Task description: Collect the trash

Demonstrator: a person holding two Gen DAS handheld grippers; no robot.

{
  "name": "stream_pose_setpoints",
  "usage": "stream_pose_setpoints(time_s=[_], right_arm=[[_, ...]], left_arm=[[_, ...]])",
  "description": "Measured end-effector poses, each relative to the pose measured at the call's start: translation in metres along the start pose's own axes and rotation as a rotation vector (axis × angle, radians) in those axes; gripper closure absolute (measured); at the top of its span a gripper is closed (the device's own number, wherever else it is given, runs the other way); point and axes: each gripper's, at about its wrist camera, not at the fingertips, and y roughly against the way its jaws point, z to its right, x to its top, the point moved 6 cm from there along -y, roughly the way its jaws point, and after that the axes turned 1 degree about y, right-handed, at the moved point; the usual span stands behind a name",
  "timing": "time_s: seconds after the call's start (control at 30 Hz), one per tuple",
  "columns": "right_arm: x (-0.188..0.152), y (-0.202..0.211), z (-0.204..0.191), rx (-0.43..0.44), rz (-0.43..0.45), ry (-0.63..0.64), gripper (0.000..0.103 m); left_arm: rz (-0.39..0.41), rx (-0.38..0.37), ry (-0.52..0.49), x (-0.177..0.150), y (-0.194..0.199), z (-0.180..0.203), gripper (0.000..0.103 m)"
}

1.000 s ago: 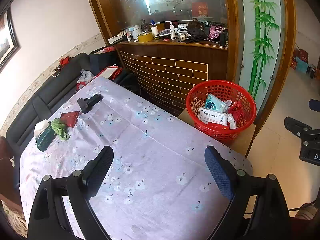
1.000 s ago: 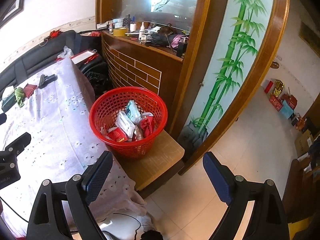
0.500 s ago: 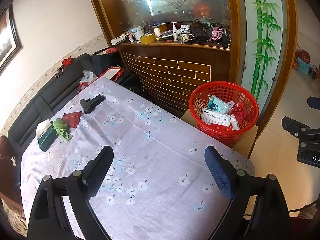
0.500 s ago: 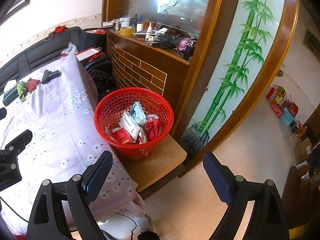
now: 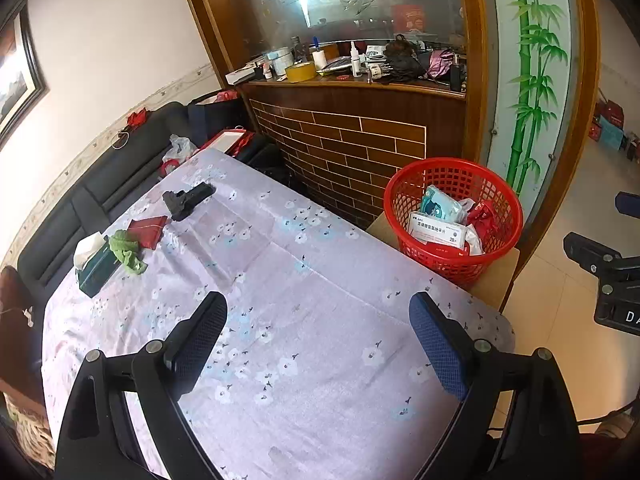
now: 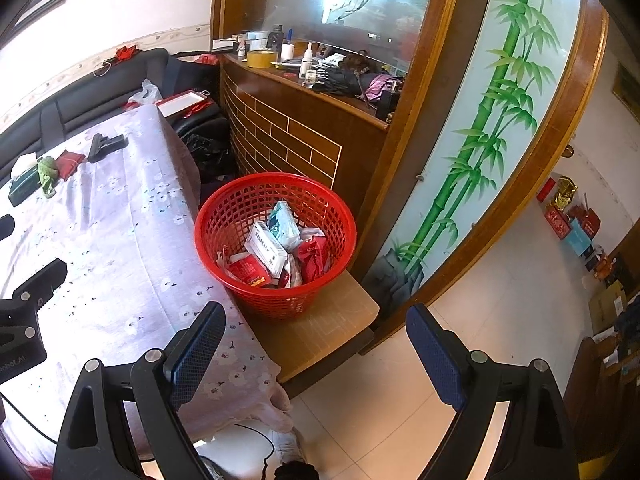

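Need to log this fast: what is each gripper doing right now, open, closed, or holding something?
Left gripper: open, nothing between its fingers, above the tablecloth.
Right gripper: open, holding nothing, near the red basket.

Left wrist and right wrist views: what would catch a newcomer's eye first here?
The red basket, full of packets and wrappers, stands on a low wooden stool at the table's corner. Behind it rises a tall bamboo-painted panel. Across the flowered tablecloth, a green rag, a red pouch and a tissue box cluster at the far end.
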Motion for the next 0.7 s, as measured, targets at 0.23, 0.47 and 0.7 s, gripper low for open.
stream_pose_setpoints(time_s=[0.23,0.47,0.7], right_arm=[[-0.0026,0.0002,-0.0028,-0.001,-0.006,0.008,0.009],[-0.0037,0.0004,-0.0038,-0.003,-0.009,0.010,0.009],[-0.0048,0.0013,-0.0055,-0.003,-0.011,0.014,0.009]], left_arm=[[0.000,0.000,0.000,-0.0018,-0.0004,-0.0009,0.012],[0.000,-0.003,0.001,-0.0034,-0.0008,-0.0005,0.012],[0.001,-0.005,0.003,-0.0041,-0.0010,-0.0007,0.012]])
